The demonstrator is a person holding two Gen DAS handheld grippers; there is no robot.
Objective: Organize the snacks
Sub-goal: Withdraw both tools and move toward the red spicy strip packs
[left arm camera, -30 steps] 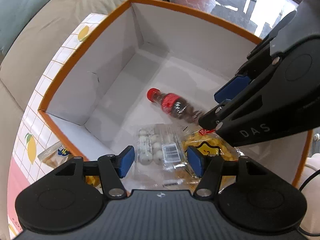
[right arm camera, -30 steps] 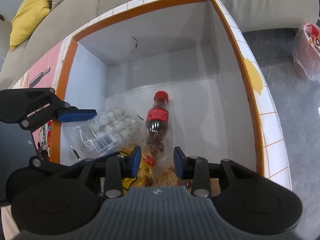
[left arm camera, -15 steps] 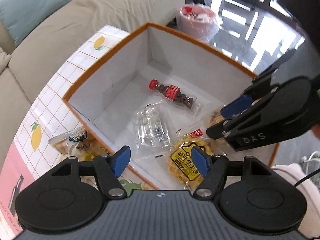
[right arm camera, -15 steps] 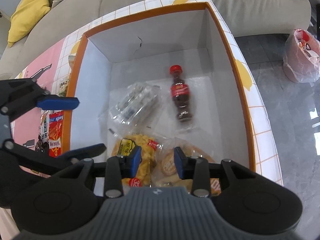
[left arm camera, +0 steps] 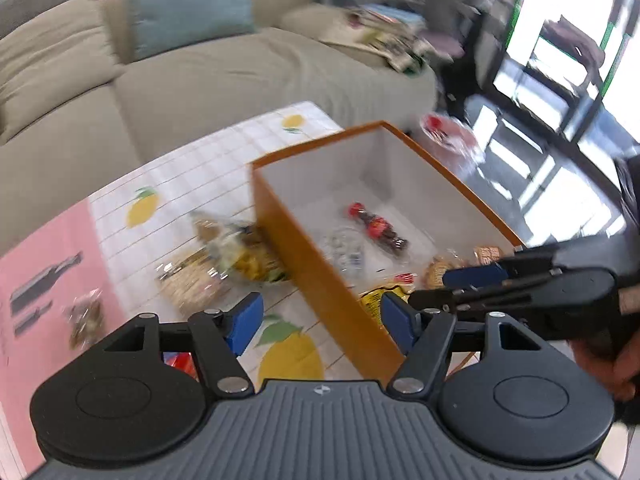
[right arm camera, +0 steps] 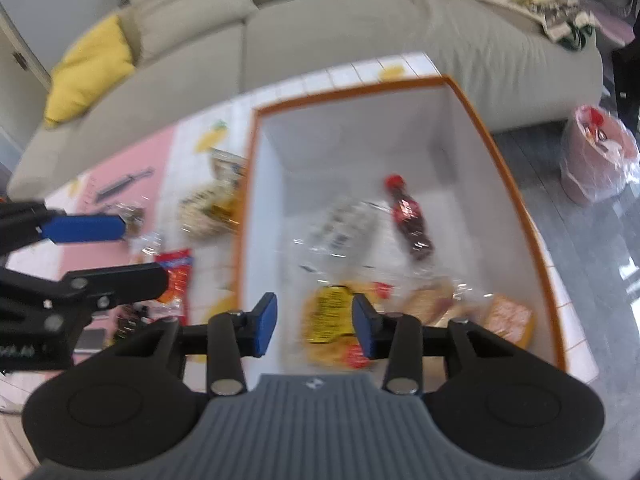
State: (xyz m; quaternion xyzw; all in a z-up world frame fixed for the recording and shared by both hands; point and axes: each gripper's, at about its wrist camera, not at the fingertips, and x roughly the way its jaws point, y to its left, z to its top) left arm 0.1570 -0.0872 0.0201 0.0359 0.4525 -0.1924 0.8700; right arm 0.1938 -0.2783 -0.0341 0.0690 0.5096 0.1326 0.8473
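Observation:
An orange box (left arm camera: 320, 280) with white inside walls (right arm camera: 516, 200) holds a cola bottle (left arm camera: 378, 228) (right arm camera: 410, 220), a clear pack of white balls (right arm camera: 340, 224), a yellow waffle bag (right arm camera: 326, 316) and cookie packs (right arm camera: 436, 300). My left gripper (left arm camera: 320, 320) hovers above the box's near left wall and the tablecloth; its jaws are closing slightly, with nothing between them. My right gripper (right arm camera: 315, 324) hangs above the box's near end over the waffle bag; its jaws are opening and hold nothing. Loose snack bags (left arm camera: 236, 252) (right arm camera: 208, 208) lie on the table beside the box.
A red packet (right arm camera: 176, 276) and a small brown packet (left arm camera: 86, 318) lie on the pink and lemon-print tablecloth (left arm camera: 180, 184). A beige sofa (right arm camera: 360, 32) wraps around behind. A pink bin bag (right arm camera: 596, 156) stands on the floor to the right. A hand (left arm camera: 612, 364) holds the right gripper.
Both grippers have risen and drawn back out of the box. The left one swung left, over the box's wall and the table. The right jaws have widened.

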